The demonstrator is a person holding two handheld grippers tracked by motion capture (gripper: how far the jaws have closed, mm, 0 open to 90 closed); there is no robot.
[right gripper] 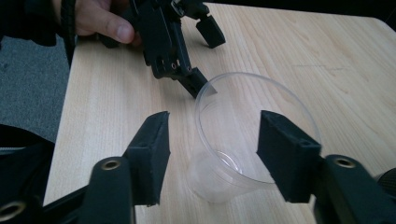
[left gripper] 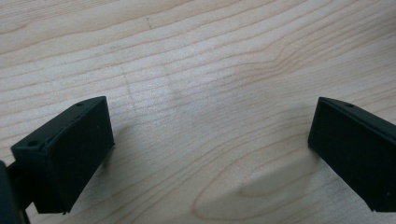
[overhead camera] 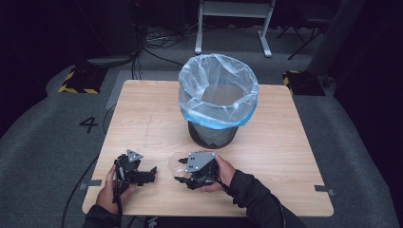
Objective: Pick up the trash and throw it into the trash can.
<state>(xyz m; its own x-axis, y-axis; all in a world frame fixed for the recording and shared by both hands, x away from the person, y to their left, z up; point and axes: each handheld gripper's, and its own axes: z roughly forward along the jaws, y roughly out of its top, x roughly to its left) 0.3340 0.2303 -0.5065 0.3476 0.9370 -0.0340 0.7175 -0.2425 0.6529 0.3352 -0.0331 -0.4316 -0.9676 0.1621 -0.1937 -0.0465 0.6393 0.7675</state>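
Note:
A clear plastic cup [right gripper: 233, 140] lies on its side on the wooden table [overhead camera: 285, 156], its mouth turned toward my left gripper. My right gripper [right gripper: 215, 121] is open around it: the right jaw sits at the cup's wall, while the left jaw stands a gap away from it. In the high view the cup [overhead camera: 174, 160] shows just left of my right gripper [overhead camera: 179, 172], near the table's front edge. My left gripper [overhead camera: 151, 174] rests a short way to the left, held in a hand. It is open [left gripper: 210, 135] over bare wood, with nothing between its jaws. One of its fingertips [right gripper: 198, 84] lies close to the cup's rim.
A black mesh waste bin [overhead camera: 214, 135] lined with a clear and blue bag [overhead camera: 218, 90] stands at the table's middle, beyond both grippers. Grey carpet surrounds the table, with cables and a white stand [overhead camera: 233, 28] at the back.

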